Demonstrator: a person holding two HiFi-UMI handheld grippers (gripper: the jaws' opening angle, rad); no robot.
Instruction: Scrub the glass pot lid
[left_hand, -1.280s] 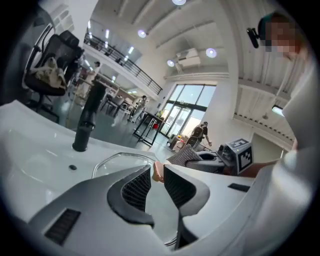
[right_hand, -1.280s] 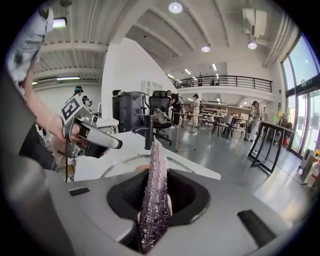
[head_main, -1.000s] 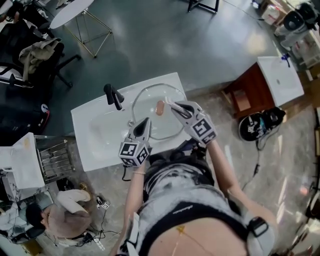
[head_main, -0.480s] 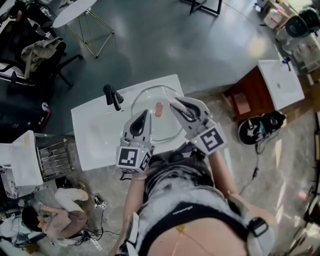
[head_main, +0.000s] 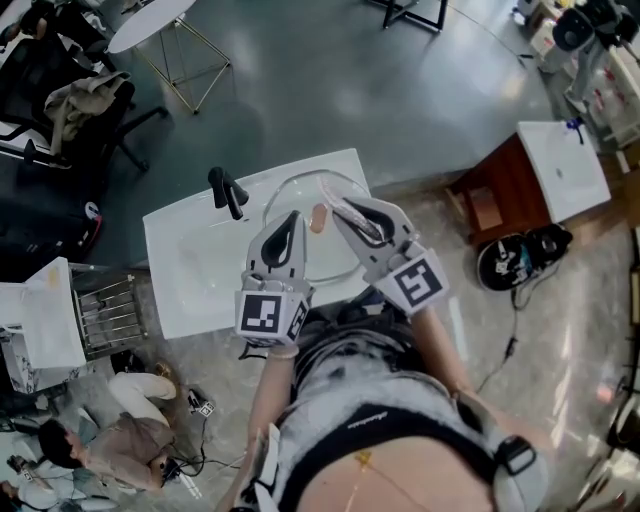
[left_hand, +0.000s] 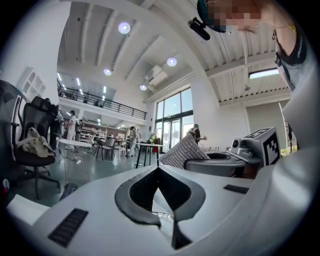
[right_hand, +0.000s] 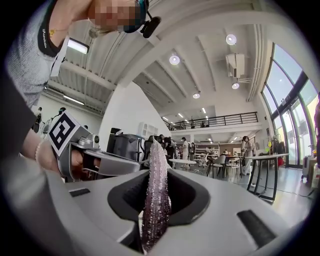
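Note:
The round glass pot lid (head_main: 335, 255) with its tan knob (head_main: 319, 217) lies over the basin of the white sink (head_main: 190, 260). My left gripper (head_main: 289, 222) hovers above the lid's left side, and my right gripper (head_main: 345, 210) hovers above its upper right part. The left gripper (left_hand: 158, 170) is shut, with nothing visible between its pads. The right gripper (right_hand: 157, 175) is shut on a silvery mesh scrub cloth (right_hand: 156, 195), which stands up between the jaws. That scrub cloth (left_hand: 184, 152) also shows in the left gripper view, opposite my left gripper. Whether either gripper touches the lid is hidden.
A black faucet (head_main: 227, 192) stands at the sink's back left. Left of the sink is a wire rack (head_main: 110, 315), and a person (head_main: 120, 440) crouches on the floor below it. A wooden cabinet (head_main: 500, 185) and a black round device (head_main: 515, 252) sit to the right.
Both grippers have risen toward the head camera and look larger. The lid and its knob stay where they were. The person on the floor has shifted.

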